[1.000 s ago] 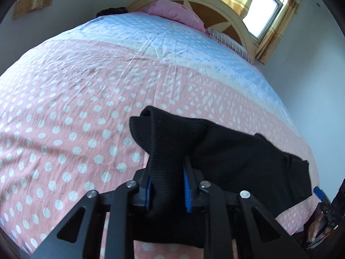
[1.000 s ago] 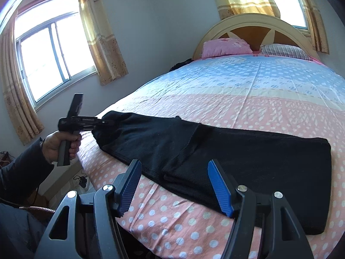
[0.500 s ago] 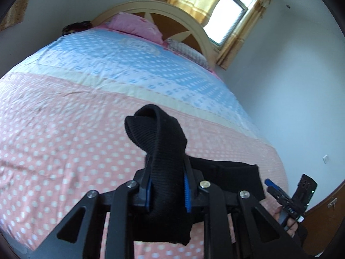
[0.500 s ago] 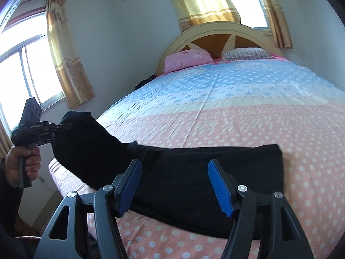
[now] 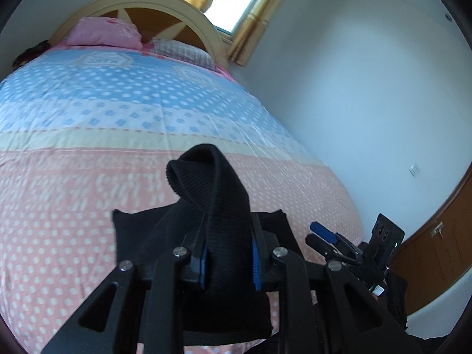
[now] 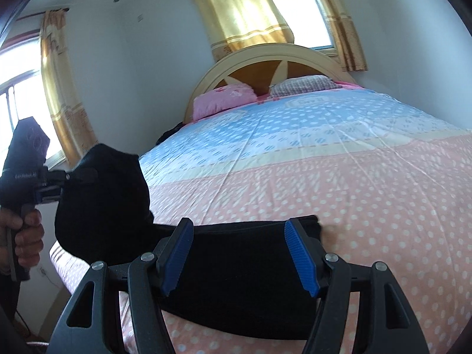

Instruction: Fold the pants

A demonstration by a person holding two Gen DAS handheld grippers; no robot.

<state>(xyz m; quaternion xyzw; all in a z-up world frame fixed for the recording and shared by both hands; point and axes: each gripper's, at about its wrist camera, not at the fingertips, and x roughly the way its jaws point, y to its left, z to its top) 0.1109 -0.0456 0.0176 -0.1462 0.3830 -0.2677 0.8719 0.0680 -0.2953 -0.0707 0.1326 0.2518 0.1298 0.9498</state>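
Across the bed (image 6: 339,177), you are carrying one end of the pants (image 6: 236,280), clenched in your left gripper (image 5: 227,261), over the flat lower-centre half; right gripper (image 6: 239,258), released, is hovering, so next lay it edge-to-edge.

1. A bed (image 6: 368,177) fills most of both views, its sheet pink with white dots near and blue with dots farther off, a pale cream band between.
2. An arched wooden headboard (image 6: 280,59) stands at the far end.
3. A pink pillow (image 6: 224,98) lies at far left, a checked pillow (image 6: 301,84) just to its right.
4. Yellow curtains (image 6: 244,11) hang by the window (image 6: 298,8) behind the headboard.
5. Another curtain (image 6: 59,88) hangs on the left wall.
6. A wooden door (image 5: 436,236) shows at right, a wall switch (image 5: 415,170) near it.
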